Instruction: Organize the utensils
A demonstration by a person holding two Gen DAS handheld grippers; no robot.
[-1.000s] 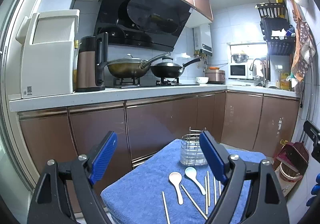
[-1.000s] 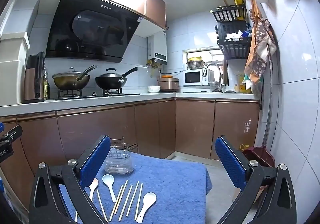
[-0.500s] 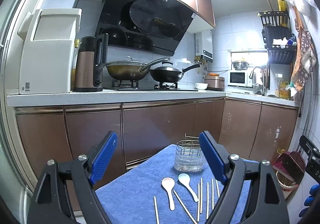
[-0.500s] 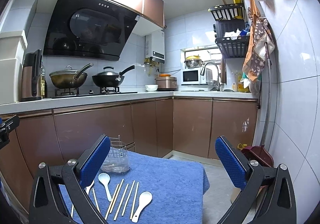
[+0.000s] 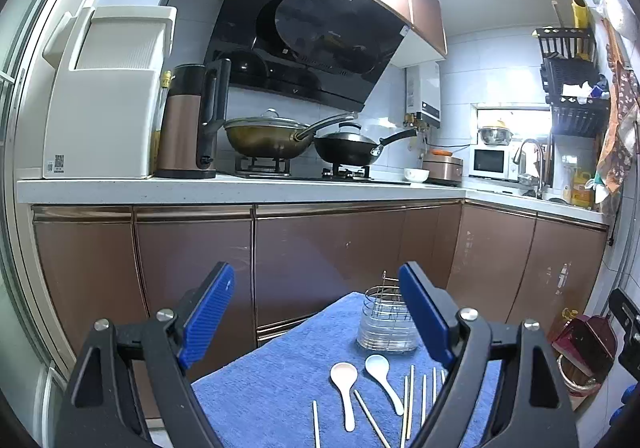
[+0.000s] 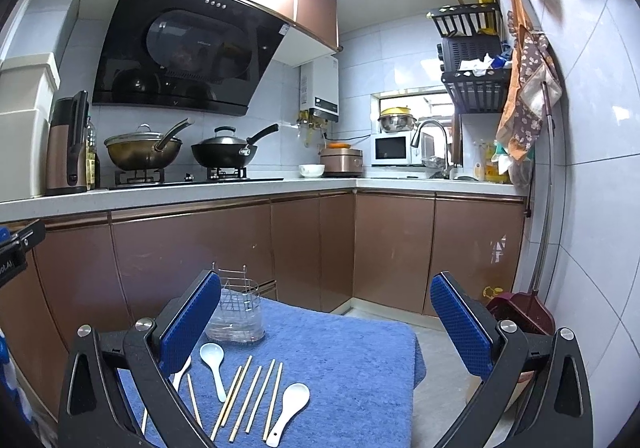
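A small table under a blue towel (image 6: 352, 360) holds the utensils. A clear and wire utensil holder (image 6: 236, 312) stands at its far side and also shows in the left wrist view (image 5: 386, 324). White spoons (image 6: 214, 366) (image 6: 290, 406) (image 5: 346, 384) and several wooden chopsticks (image 6: 256, 392) (image 5: 410, 394) lie flat on the towel in front of the holder. My left gripper (image 5: 316, 322) is open and empty, above the near part of the table. My right gripper (image 6: 326, 328) is open and empty, wide apart, above the towel.
Brown kitchen cabinets (image 5: 320, 256) with a white counter run behind the table and round the right corner. Two woks (image 5: 272, 135) and a kettle (image 5: 188, 127) stand on the counter. A dark red dustpan and broom (image 6: 524, 308) lean at the right wall.
Both views have tilted upward a little: the table and utensils now sit lower in each frame. Both grippers stay open and nothing on the towel has moved.
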